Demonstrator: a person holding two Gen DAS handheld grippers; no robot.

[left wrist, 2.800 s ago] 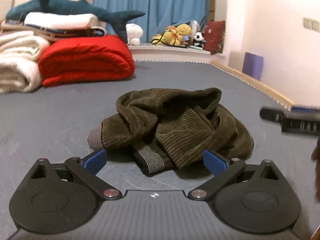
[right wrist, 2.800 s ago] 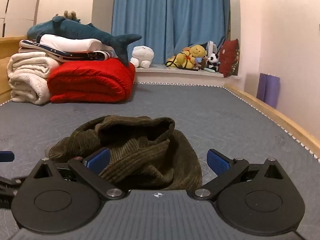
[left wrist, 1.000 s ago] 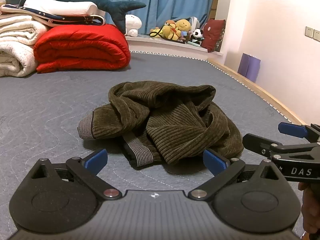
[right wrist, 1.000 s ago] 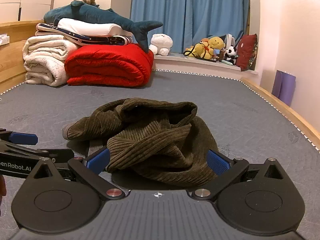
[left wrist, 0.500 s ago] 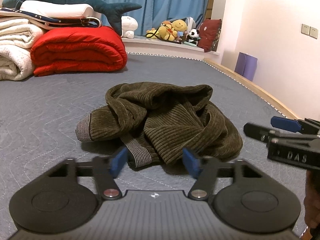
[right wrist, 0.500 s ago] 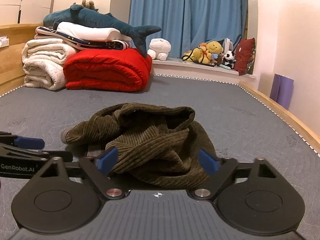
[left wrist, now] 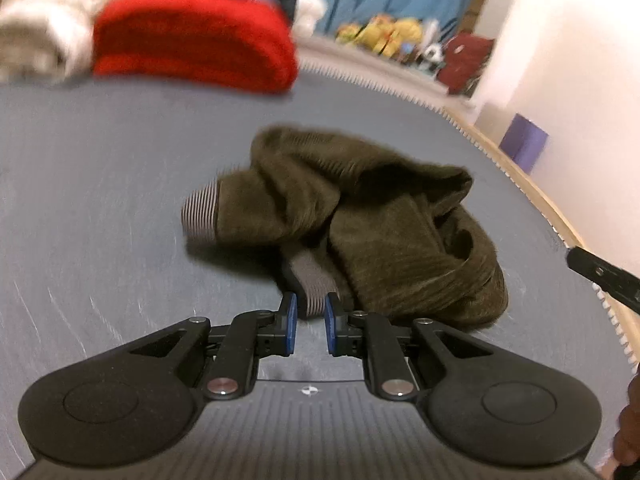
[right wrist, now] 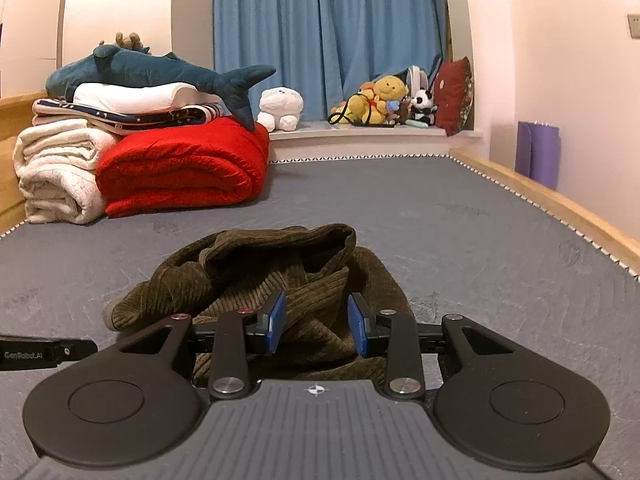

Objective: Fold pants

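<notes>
Crumpled olive corduroy pants (left wrist: 360,208) (right wrist: 260,276) lie in a heap on the grey mattress (right wrist: 480,240). One grey ribbed cuff (left wrist: 314,280) points toward me; a second cuff (left wrist: 200,216) sticks out at the left. My left gripper (left wrist: 309,312) is closing with its jaws narrow, and its blue pads (left wrist: 289,320) flank and touch the tip of the near cuff. My right gripper (right wrist: 317,320) is closing over the heap's near side. Corduroy shows in its still wide gap and the pads do not press it. Each gripper shows at the edge of the other view (left wrist: 604,276) (right wrist: 44,354).
A folded red blanket (right wrist: 180,168), white towels (right wrist: 56,172) and a plush shark (right wrist: 160,68) are stacked at the far left. Plush toys (right wrist: 376,100) line the sill under blue curtains. A wooden bed rail (right wrist: 560,204) runs along the right, with purple rolls (right wrist: 538,152) behind it.
Both grippers' jaws have narrowed from fully wide. The left gripper has moved forward and tipped down onto the near cuff, rolling a little. The right gripper has edged closer over the heap.
</notes>
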